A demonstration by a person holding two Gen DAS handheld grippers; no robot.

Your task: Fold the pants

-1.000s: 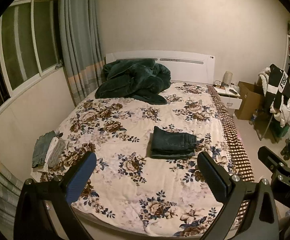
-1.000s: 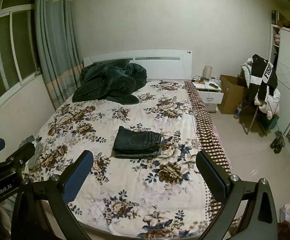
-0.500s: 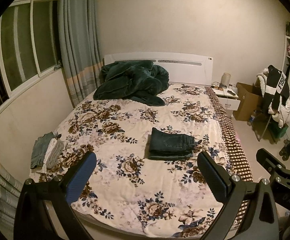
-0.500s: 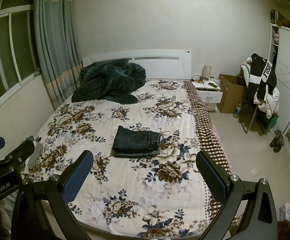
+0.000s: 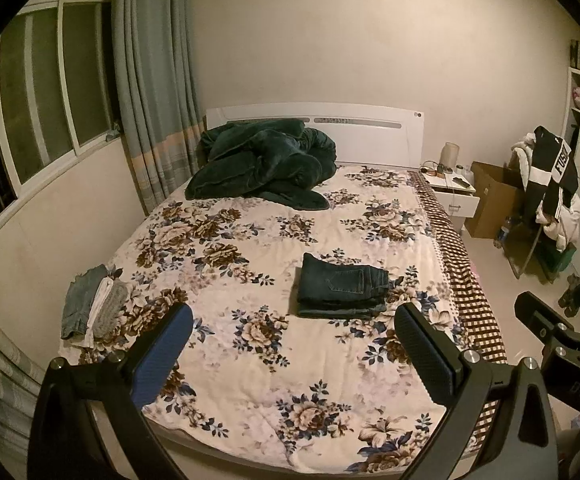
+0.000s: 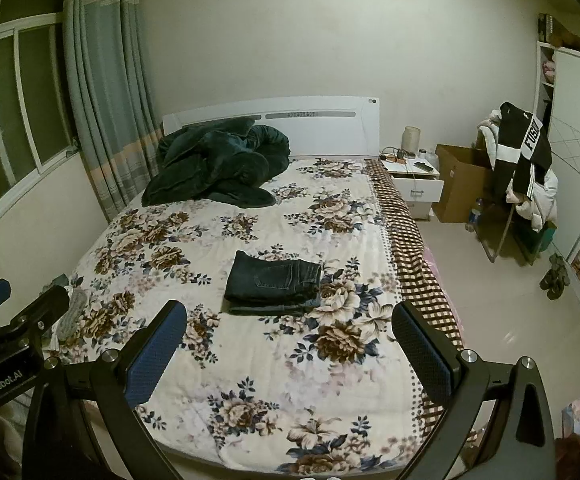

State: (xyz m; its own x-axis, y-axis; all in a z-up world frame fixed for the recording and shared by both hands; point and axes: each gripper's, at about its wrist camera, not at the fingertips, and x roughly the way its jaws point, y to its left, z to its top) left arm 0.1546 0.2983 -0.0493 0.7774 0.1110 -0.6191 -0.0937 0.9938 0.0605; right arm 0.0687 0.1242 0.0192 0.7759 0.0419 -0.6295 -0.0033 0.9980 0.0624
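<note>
The left gripper is a black frame of two angled arms, each ending in a flat rectangular pad with fine ribbing, the one on the left of the picture blue and the other black, with round silver screw heads where the pads join the arms. The right gripper is built the same, a blue pad and a black one on black arms with silver screws. Seen from the right wrist view, the left gripper's black body carries white lettering reading "GenRobot.AI" and small silver screws.
</note>
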